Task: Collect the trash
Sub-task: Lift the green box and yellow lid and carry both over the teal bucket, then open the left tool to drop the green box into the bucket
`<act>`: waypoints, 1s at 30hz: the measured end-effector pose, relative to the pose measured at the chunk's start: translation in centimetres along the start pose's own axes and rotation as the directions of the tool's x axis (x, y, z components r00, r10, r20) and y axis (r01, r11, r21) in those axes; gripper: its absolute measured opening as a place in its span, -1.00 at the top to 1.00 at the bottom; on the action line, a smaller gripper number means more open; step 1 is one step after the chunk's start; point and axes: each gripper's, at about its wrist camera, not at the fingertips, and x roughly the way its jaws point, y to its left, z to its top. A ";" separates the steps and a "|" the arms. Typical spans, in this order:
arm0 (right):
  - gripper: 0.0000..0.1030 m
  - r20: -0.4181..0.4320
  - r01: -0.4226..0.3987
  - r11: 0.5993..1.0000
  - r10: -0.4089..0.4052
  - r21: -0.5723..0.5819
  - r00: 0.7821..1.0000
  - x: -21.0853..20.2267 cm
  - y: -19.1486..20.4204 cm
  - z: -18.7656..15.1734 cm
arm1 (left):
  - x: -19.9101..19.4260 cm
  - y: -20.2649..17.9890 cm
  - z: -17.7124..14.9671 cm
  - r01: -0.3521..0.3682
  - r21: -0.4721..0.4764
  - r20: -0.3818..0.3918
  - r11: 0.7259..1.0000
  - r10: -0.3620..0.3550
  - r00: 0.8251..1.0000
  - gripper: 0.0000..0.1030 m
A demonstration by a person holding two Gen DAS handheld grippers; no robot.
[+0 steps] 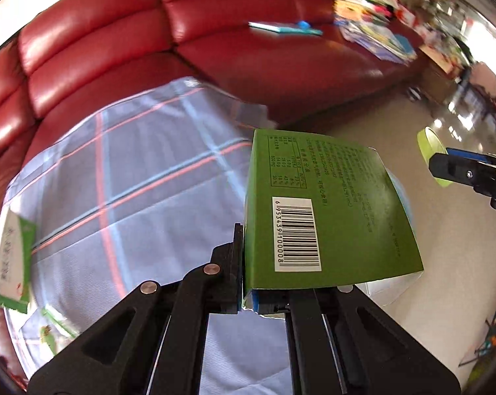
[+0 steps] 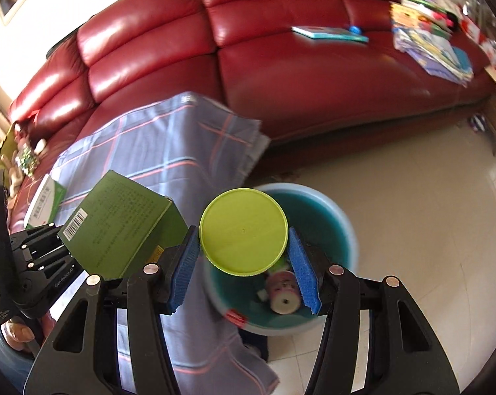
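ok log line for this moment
left tongs: shut on green box | right tongs: shut on lime lid | blue bin: below lid

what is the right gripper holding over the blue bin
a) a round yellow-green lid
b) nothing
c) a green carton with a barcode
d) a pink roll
a: in the right wrist view the right gripper has its blue pads against both sides of the round yellow-green lid, above the blue bin; the green carton is in the left gripper instead.
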 end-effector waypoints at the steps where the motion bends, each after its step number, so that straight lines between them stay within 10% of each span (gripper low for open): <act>1: -0.08 -0.002 0.003 1.000 -0.003 0.013 1.000 0.1 -0.8 -0.2 | 0.5 -0.9 0.3 0.008 0.014 -0.008 1.000 -0.008 1.000 0.93; 17: -0.08 -0.043 0.037 0.995 -0.033 0.092 0.999 2.4 -6.7 -0.9 | 7.2 -9.3 2.4 0.086 0.122 -0.116 0.989 -0.072 0.991 0.90; 20: -0.08 -0.049 0.039 0.995 -0.035 0.096 0.998 2.8 -7.0 -0.9 | 7.9 -9.8 2.5 0.094 0.122 -0.126 0.988 -0.078 0.989 0.69; 23: -0.08 -0.060 0.043 0.994 -0.037 0.099 0.998 3.1 -7.1 -1.0 | 7.9 -9.9 2.6 0.067 0.121 -0.104 0.990 -0.054 0.993 -0.25; 30: -0.08 -0.086 0.052 0.994 -0.044 0.098 0.995 4.1 -7.0 -1.2 | 7.3 -9.1 2.3 0.046 0.112 -0.088 0.993 -0.036 0.995 -0.46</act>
